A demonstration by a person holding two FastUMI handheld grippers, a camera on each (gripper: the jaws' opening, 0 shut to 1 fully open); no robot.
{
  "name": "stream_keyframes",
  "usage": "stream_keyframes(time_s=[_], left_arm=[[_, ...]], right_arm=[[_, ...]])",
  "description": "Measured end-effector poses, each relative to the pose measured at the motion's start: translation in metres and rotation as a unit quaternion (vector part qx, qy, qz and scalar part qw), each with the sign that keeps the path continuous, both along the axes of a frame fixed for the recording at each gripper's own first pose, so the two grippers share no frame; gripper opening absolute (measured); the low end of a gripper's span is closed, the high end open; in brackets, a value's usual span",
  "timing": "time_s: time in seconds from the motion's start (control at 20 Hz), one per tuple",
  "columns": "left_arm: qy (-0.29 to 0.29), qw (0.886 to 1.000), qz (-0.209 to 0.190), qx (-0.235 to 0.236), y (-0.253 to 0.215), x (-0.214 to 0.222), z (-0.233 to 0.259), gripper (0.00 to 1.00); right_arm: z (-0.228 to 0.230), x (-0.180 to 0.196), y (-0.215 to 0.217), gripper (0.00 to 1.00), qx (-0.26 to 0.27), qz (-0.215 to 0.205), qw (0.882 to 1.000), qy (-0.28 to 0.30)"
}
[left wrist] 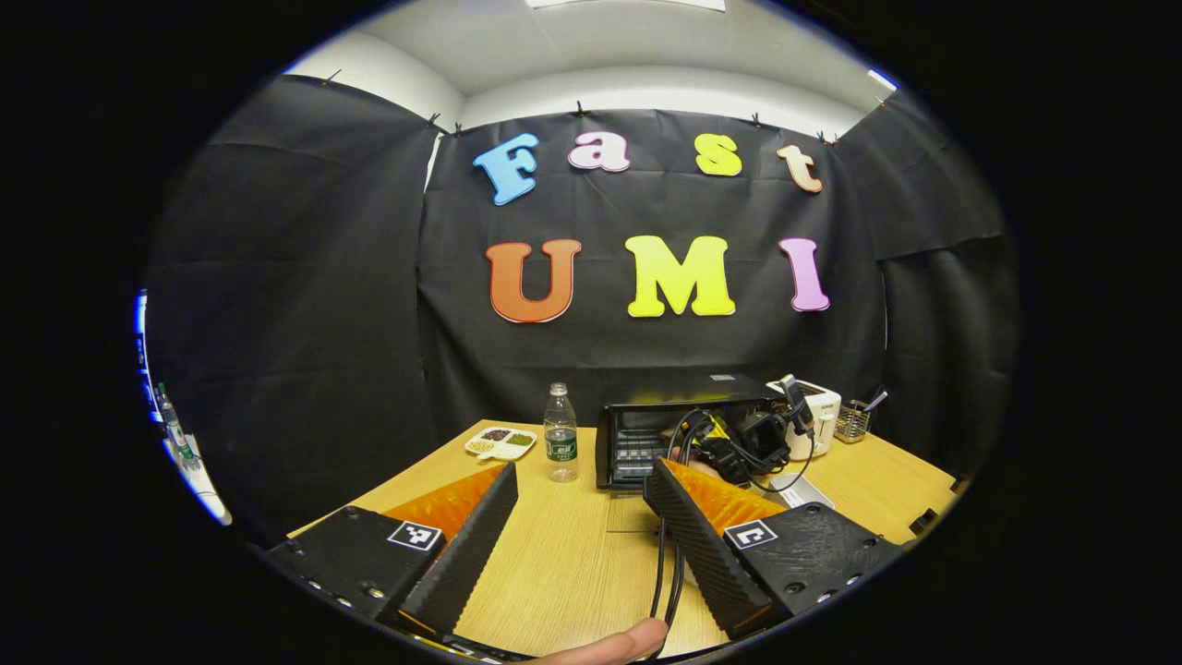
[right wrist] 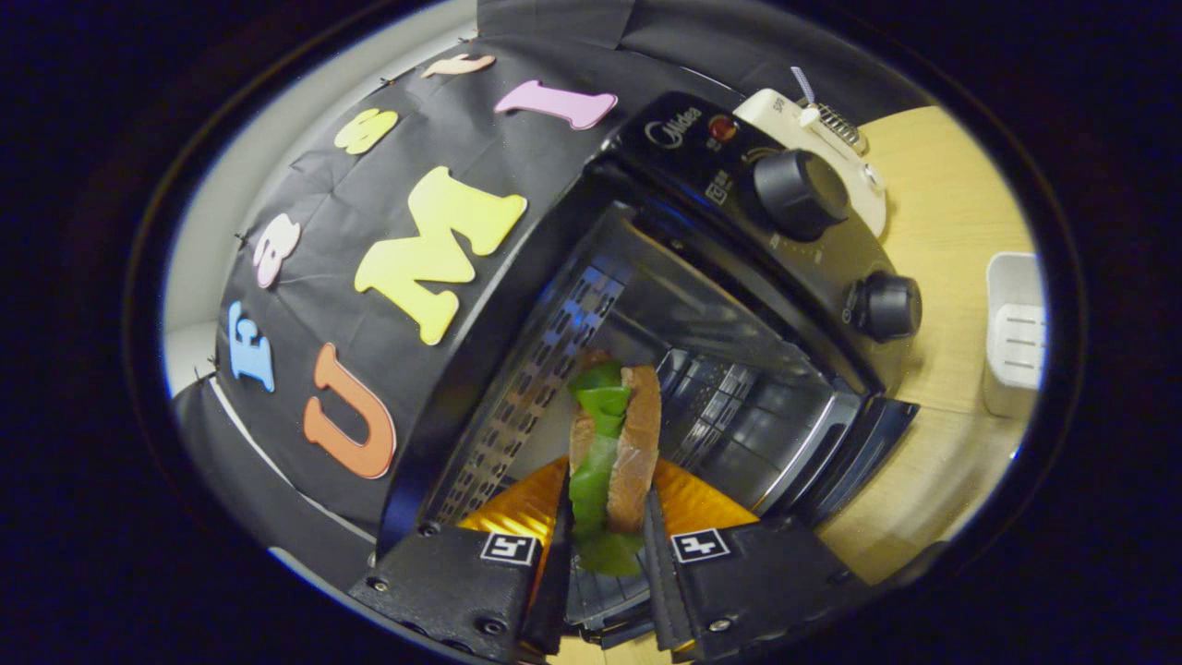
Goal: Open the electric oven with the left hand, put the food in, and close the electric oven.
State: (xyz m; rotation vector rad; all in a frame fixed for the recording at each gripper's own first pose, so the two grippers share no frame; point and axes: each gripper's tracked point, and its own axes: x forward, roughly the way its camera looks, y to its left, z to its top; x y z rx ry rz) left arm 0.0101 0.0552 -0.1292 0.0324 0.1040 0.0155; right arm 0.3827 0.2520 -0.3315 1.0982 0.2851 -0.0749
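Right gripper view: right gripper (right wrist: 605,545) has its fingers closed on the sandwich (right wrist: 611,453), bread and green leaf pinched between them, held right at the mouth of the open oven (right wrist: 702,305). Door is down, rack (right wrist: 739,416) visible inside. View is rolled, so the sandwich likely isn't level

Step in hand, as I read it: insert the food. To do it well: level the wrist first, go straight in over the rack, set it down mid-rack, release only once the bread rests on the wires, then back out along the same line. Keep clear of the perforated side wall (right wrist: 526,388) and the door edge

Left gripper view: left gripper (left wrist: 582,536) is wide open, holding nothing, hovering over the bench (left wrist: 572,554) well back from the oven. It's needed next for the door, so keep it out of the right arm's exit path

Around: water bottle (left wrist: 560,434) and snack tray (left wrist: 500,442) left of the oven, white appliance (left wrist: 822,411) and wire holder (left wrist: 854,420) on its right. Bottle is the nearest thing to knock when the left goes for the door. Cables (left wrist: 667,577) trail over the bench near the left fingers, snag risk
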Motion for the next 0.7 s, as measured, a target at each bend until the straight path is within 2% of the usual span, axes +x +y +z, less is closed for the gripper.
stream_keyframes(time_s=[0.05,0.1,0.15,0.2,0.25,0.3,0.35,0.4,0.45,0.5,0.55,0.6,0.65,0.7], left_arm=[[0.002,1.0,-0.001,-0.002,0.0,0.001,-0.002,0.95],[0.004,1.0,-0.001,-0.005,0.0,0.002,-0.004,0.95],[0.007,1.0,-0.001,-0.008,0.0,0.003,-0.006,0.95],[0.012,1.0,-0.002,-0.011,0.002,0.003,-0.01,0.95],[0.015,1.0,-0.001,-0.013,0.003,0.004,-0.012,0.95],[0.016,1.0,0.0,-0.013,0.003,0.005,-0.012,0.95],[0.018,1.0,0.002,-0.014,0.004,0.005,-0.013,0.95],[0.019,1.0,0.002,-0.015,0.005,0.005,-0.016,0.95],[0.019,1.0,0.002,-0.018,0.004,0.004,-0.017,0.95],[0.019,1.0,0.003,-0.02,0.004,0.005,-0.018,0.95],[0.019,1.0,0.003,-0.022,0.004,0.004,-0.017,0.95],[0.02,1.0,0.003,-0.023,0.004,0.004,-0.02,0.95],[0.021,1.0,0.005,-0.022,0.005,0.004,-0.021,0.95],[0.023,1.0,0.005,-0.021,0.006,0.003,-0.023,0.95]], right_arm=[[-0.003,0.001,0.001,0.3,-0.006,-0.002,1.0,0.001],[-0.004,0.001,0.0,0.4,-0.015,-0.005,1.0,0.001],[-0.005,0.002,0.001,0.41,-0.017,-0.003,1.0,0.0],[-0.005,0.002,0.002,0.32,-0.021,0.0,1.0,0.0],[-0.005,0.002,0.001,0.43,-0.026,0.002,1.0,0.002],[-0.005,0.002,0.001,0.43,-0.032,0.004,0.999,0.004],[-0.006,0.002,0.002,0.36,-0.038,0.007,0.999,0.006],[-0.006,0.001,0.003,0.46,-0.044,0.012,0.999,0.008],[-0.006,0.001,0.004,0.47,-0.053,0.018,0.998,0.013],[-0.009,0.0,0.007,0.34,-0.069,0.029,0.997,0.017],[-0.01,-0.001,0.009,0.52,-0.087,0.04,0.995,0.021],[-0.009,-0.004,0.013,0.53,-0.107,0.054,0.993,0.022],[-0.009,-0.005,0.018,0.44,-0.126,0.067,0.989,0.023],[-0.007,-0.007,0.022,0.48,-0.151,0.079,0.985,0.024]])
